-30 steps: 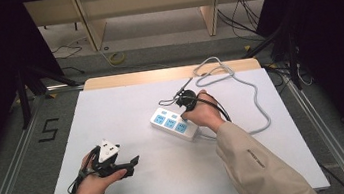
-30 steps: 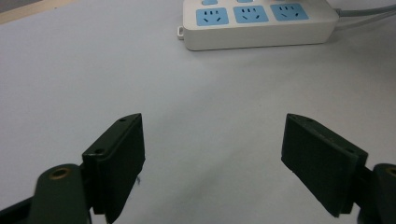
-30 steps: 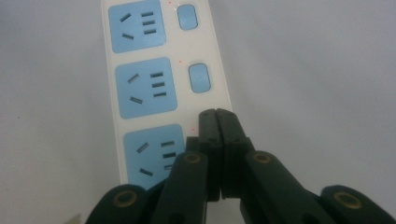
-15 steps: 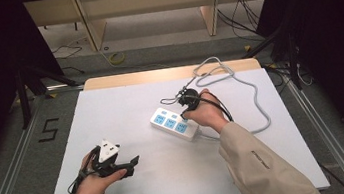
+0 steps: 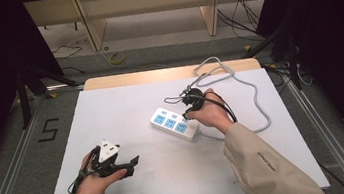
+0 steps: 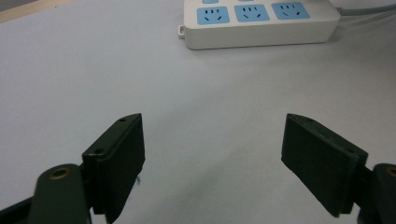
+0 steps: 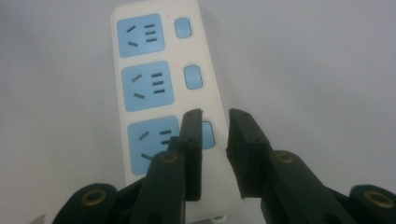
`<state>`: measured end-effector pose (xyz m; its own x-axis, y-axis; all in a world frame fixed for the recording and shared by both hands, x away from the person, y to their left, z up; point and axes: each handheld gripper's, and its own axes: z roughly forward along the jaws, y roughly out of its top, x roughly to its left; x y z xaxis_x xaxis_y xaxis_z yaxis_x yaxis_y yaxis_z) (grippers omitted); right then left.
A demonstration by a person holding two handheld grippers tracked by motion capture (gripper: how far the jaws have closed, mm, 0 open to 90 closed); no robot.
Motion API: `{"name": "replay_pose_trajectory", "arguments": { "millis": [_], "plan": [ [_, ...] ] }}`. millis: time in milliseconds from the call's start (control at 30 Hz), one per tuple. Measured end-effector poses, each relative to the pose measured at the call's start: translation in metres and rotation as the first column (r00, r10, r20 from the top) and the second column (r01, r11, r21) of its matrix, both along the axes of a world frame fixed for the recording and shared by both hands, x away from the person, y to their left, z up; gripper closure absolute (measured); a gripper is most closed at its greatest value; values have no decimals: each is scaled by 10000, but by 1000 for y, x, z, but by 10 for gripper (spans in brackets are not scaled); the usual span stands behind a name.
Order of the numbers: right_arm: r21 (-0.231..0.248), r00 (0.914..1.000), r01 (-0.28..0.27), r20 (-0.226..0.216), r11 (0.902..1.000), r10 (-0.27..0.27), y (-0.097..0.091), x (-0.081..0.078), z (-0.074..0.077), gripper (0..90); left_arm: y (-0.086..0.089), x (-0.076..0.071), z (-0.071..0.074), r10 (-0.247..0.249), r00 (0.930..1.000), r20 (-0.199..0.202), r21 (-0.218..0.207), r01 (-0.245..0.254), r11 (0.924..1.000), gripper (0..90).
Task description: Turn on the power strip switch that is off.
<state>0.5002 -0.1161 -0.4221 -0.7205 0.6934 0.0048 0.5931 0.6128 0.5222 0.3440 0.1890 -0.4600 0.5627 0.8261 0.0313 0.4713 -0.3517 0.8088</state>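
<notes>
Power strip [image 5: 175, 124] sits mid-table, a bit right of center, white w/ three blue sockets [image 7: 145, 85] and a switch [image 7: 193, 77] beside each. Its grey cord [image 5: 256, 101] loops off to the table's [image 5: 126, 108] far right. Right gripper [image 7: 214, 119] hangs right over the near end, jaws have just been opening, only a narrow gap now, nothing b/w them. Left gripper [image 6: 212, 140] rests near the front left edge, jaws wide apart, empty.
</notes>
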Motion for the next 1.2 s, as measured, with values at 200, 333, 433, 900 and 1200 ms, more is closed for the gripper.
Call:
{"name": "replay_pose_trajectory", "arguments": {
  "millis": [200, 333, 433, 900, 1200],
  "plan": [
    [76, 9999, 46, 89, 10000, -46, -5, -2, 2, 736, 0, 0, 0, 17, 10000, -18, 12, -17, 10000, 211],
    [101, 9998, 30, 194, 9999, -32, -8, -4, 5, 727, 0, 0, 0, 19, 10000, -19, 17, -19, 10000, 211],
    [128, 9998, 115, 184, 9999, -118, -10, -5, 6, 723, 0, 0, 0, 21, 10000, -23, 18, -21, 10000, 211],
    [323, 9994, 225, 239, 9992, -233, -22, -12, 7, 701, 0, 0, 0, 37, 10000, -47, 28, -37, 10000, 212],
    [492, 9990, 289, 325, 9984, -305, -33, -18, 11, 697, 0, 0, 0, 48, 10000, -48, 8, -48, 10000, 212]
  ]
}}
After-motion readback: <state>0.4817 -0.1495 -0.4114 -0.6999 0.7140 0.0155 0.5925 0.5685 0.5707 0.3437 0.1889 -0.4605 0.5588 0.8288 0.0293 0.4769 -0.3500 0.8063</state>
